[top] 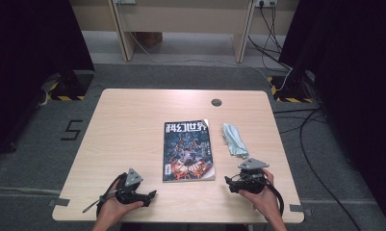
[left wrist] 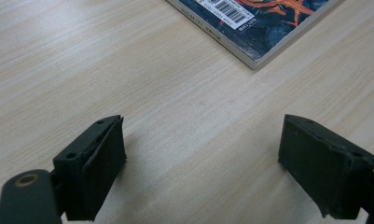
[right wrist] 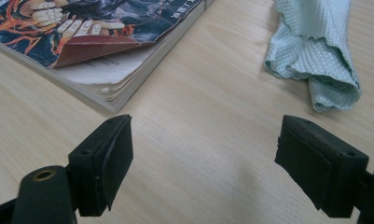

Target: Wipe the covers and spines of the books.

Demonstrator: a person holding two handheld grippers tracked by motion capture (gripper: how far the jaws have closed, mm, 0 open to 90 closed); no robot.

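On a wooden table [top: 128, 120], the left gripper [top: 152, 195] rests spread and empty just left of the magazine's [top: 188, 150] near corner, while the right gripper [top: 227, 182], jaws wide apart and holding nothing, sits just right of that magazine, a crumpled cloth [top: 235, 139] beyond.
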